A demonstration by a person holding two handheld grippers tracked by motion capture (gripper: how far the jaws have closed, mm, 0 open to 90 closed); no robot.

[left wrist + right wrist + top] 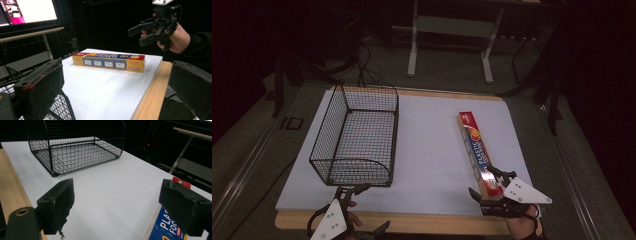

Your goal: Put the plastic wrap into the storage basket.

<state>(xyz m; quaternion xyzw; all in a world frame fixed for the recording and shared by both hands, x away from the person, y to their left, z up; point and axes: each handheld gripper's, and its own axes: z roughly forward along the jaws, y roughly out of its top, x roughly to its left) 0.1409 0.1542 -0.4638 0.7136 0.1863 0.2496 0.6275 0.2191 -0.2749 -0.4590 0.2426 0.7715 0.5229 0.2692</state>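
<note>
A long box of plastic food bags [476,150] lies on the white sheet at the right, its blue and orange side facing the left gripper view [110,62]. A black wire basket [354,137] stands at the left with nothing in it. My right gripper [487,183] hovers open above the box's near end, held up in a hand [140,35]. In its own view its right jaw hangs over the box [167,230], and nothing is between the pads [117,202]. My left gripper [371,207] is open at the front edge beside the basket's near corner [60,110], pointing right.
The white sheet [432,150] lies on a wooden board whose bare front edge [422,222] runs along the near side. A lit monitor [27,11] and a desk frame [449,30] stand beyond the table. Dark floor surrounds it.
</note>
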